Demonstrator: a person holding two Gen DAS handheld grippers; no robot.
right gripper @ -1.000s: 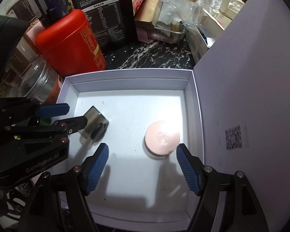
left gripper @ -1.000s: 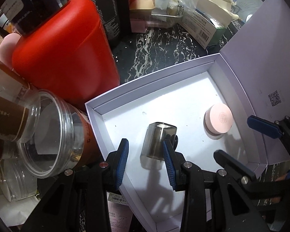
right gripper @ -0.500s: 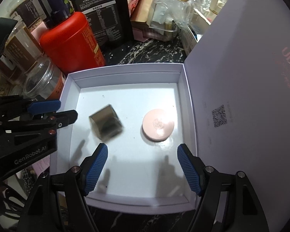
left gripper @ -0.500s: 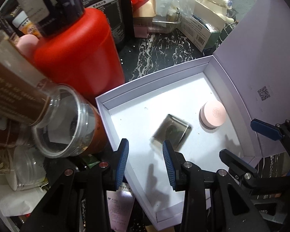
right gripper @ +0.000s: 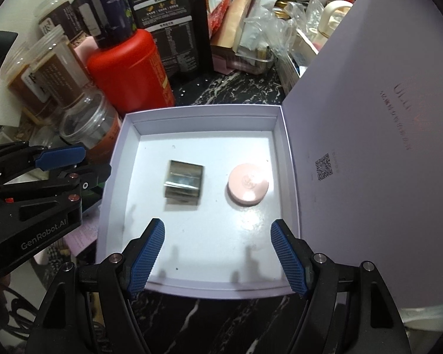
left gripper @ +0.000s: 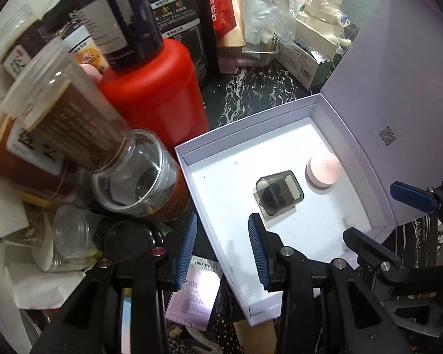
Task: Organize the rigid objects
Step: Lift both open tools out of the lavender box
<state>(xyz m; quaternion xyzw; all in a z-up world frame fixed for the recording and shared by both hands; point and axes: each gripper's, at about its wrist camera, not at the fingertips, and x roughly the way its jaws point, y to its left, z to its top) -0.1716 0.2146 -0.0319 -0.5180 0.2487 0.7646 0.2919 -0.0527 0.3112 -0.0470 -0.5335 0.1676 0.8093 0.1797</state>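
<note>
A shiny dark metal square case lies flat on the floor of the open white box, also in the right wrist view. A round pink compact lies to its right. My left gripper is open and empty, pulled back over the box's left wall; it shows at the left of the right wrist view. My right gripper is open and empty above the box's near edge.
The box's lid stands open on the right. A red canister, clear jars and dark packets crowd the box's left and back. Black marble counter shows in front.
My left gripper let go of the metal case, which dropped and now lies flat in the box. Both grippers drew back and up from the box.
</note>
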